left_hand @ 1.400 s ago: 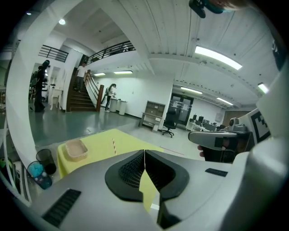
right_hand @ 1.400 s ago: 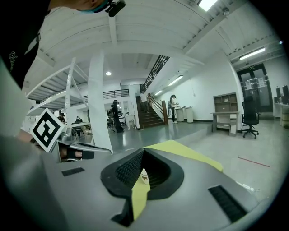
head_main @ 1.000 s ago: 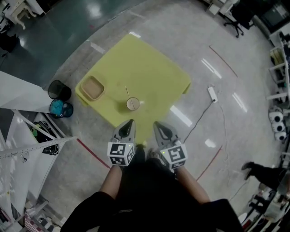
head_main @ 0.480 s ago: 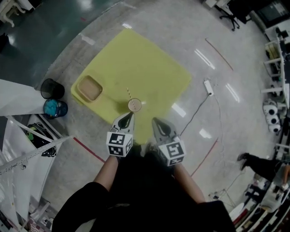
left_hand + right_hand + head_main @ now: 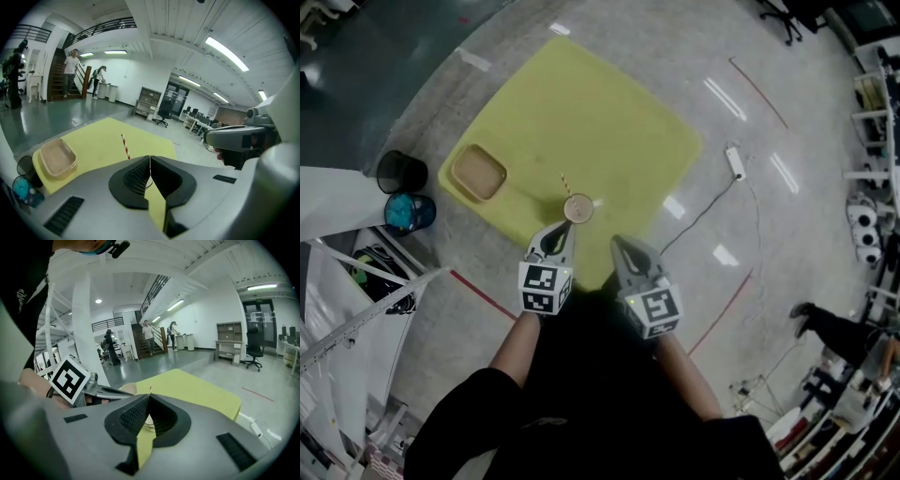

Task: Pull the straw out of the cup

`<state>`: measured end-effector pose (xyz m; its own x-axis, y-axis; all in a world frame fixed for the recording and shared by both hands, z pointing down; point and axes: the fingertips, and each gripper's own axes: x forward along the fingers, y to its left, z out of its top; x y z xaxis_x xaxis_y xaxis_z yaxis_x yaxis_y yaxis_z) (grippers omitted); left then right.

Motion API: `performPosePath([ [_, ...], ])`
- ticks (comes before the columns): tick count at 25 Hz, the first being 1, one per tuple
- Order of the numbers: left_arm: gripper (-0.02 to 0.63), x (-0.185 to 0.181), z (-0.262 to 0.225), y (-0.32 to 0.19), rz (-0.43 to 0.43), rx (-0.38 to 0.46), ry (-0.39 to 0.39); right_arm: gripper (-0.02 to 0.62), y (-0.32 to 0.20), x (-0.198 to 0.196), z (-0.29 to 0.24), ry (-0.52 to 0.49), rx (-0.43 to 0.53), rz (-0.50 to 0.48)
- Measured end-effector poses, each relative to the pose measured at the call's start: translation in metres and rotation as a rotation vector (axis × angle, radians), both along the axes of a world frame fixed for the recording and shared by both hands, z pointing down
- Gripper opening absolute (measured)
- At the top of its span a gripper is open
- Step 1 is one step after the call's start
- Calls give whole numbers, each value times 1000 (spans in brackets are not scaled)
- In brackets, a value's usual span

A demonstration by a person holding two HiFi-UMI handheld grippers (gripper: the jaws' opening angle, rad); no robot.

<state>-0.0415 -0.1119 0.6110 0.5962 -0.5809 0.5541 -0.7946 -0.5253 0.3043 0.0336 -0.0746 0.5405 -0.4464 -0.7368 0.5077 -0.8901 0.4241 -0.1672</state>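
A tan paper cup (image 5: 577, 208) stands near the front of the yellow table (image 5: 609, 122), with a red-and-white striped straw (image 5: 566, 184) leaning out of it toward the back left. My left gripper (image 5: 564, 229) is shut and empty, its tip just short of the cup's near side. My right gripper (image 5: 617, 243) is also shut and empty, a little further back and to the right. In the left gripper view the straw (image 5: 125, 146) rises above the closed jaws, which hide the cup. In the right gripper view the cup (image 5: 148, 422) shows through the gap under the jaws.
A shallow tan tray (image 5: 478, 173) lies at the table's left corner. A black bin (image 5: 401, 172) and a blue bin (image 5: 410, 212) stand on the floor to the left beside a white frame. A power strip (image 5: 736, 162) with its cable lies right of the table.
Both grippers have moved forward and down toward the cup, the left one ending close to it. Both stayed shut. The cup and straw have not moved.
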Motion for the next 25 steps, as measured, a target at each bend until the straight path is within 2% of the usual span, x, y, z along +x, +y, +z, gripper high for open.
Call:
performPosePath([
  [10,44,-12,32,-19,-83,-83,1,17,-25,8,21,7,-46,-56],
  [17,44,-9,40,-32,-85,-101,6,17,-32,9,32,5,-90,-67],
  [25,46,-5,58,-43,-45,-130,-25,17,-37,1,40,7,-111,-95],
])
